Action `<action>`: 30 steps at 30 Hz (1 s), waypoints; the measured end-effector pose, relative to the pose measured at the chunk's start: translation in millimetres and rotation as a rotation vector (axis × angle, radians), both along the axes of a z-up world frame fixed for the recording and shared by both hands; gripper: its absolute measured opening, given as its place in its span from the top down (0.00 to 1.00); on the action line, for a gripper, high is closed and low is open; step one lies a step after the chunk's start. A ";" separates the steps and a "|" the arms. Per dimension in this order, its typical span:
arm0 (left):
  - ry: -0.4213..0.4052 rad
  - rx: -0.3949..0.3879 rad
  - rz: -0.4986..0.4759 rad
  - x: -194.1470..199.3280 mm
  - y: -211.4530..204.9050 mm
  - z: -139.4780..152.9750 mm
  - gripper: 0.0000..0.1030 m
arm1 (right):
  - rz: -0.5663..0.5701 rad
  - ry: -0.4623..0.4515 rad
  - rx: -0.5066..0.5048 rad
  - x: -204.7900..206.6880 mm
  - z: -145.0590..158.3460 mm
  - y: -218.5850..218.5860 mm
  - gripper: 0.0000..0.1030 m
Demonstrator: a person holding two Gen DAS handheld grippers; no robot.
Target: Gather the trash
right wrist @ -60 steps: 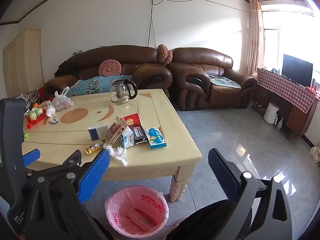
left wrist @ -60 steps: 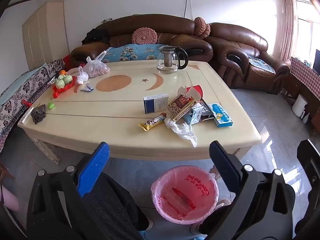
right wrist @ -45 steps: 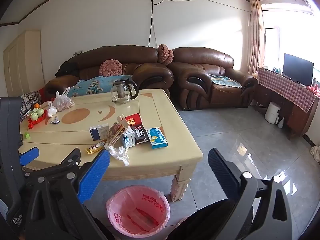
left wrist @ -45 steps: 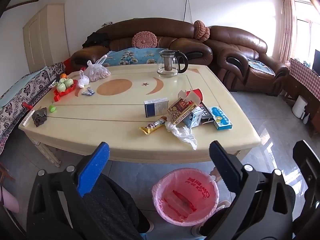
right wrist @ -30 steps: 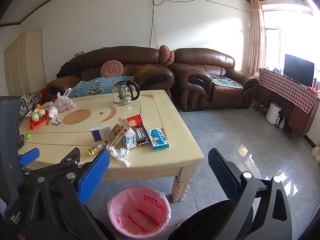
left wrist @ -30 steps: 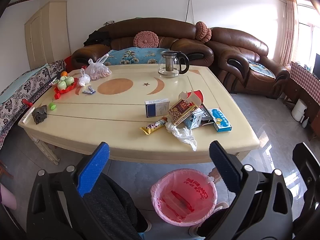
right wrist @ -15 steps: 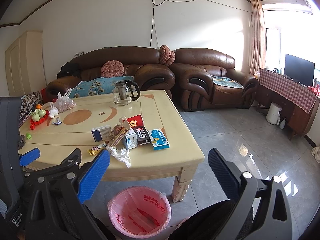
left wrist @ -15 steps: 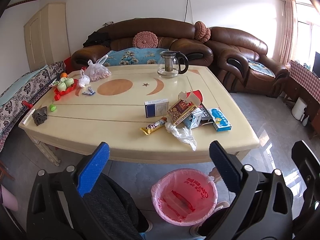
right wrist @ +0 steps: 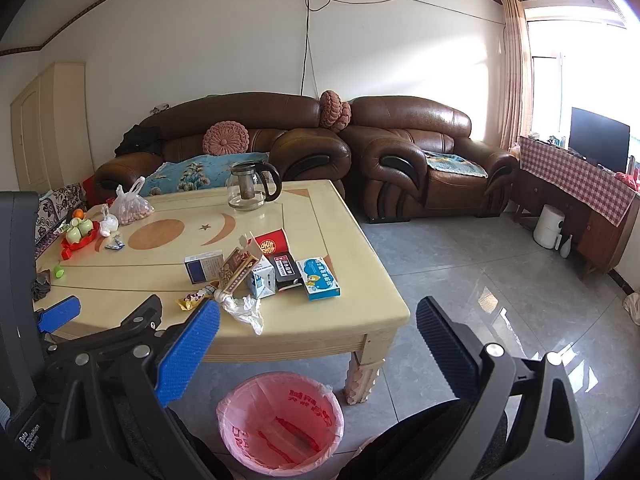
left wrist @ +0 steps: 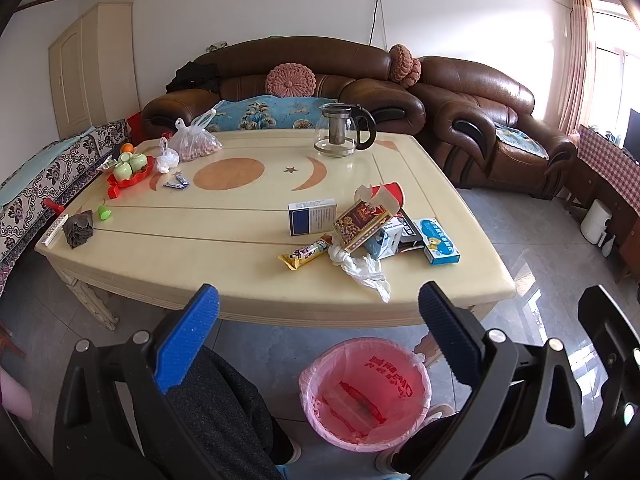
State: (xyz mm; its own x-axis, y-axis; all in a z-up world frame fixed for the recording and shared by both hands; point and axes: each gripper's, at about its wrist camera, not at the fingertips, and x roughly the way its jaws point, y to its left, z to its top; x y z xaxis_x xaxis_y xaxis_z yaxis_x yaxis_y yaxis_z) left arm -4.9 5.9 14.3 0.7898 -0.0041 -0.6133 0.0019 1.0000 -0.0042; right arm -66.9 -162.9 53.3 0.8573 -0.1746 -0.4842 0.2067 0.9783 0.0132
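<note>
1. Desk (left wrist: 168,264): I see its near edge running across both wrist views, with the trash pile on its near right part, ahead of and above both tools.
2. Pink-lined bin (left wrist: 366,394): it stands on the floor just in front of the desk, below the pile, with a little already inside.
3. Left hand-held gripper (left wrist: 316,340): jaws spread wide and empty; the pile lies ahead and slightly right.
4. Right hand-held gripper (right wrist: 316,348): also wide open and empty; the pile lies ahead and to its left.
5. White crumpled bag (left wrist: 362,270): nearest piece, trailing towards the desk edge; I judge the left tool the more directly aligned.
6. Yellow snack wrapper (left wrist: 306,255): long axis runs diagonally, near-left to far-right.
</note>
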 end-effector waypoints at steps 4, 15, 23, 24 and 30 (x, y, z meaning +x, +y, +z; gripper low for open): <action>0.004 0.004 0.001 -0.3 -3.1 -2.6 0.05 | 0.002 0.002 0.005 -0.4 -0.2 -0.4 0.06; 0.000 0.006 0.001 -1.2 -2.5 -1.7 0.05 | 0.006 0.003 0.008 -0.5 4.2 1.5 0.06; -0.005 0.010 0.001 -3.1 -4.9 0.4 0.05 | 0.013 0.003 0.015 1.3 5.4 2.6 0.06; -0.005 0.010 0.002 -3.1 -4.5 0.4 0.05 | 0.012 0.004 0.013 1.9 6.1 3.6 0.06; -0.003 0.012 -0.001 -3.2 -5.2 2.2 0.05 | 0.016 0.011 0.021 5.3 1.4 2.3 0.06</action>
State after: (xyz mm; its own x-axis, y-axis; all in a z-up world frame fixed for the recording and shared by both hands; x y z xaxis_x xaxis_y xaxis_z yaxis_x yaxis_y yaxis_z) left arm -8.1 0.7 16.5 0.7914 0.0027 -0.6113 0.0027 1.0000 0.0079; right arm -61.6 -160.6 54.7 0.8545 -0.1503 -0.4972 0.1908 0.9811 0.0313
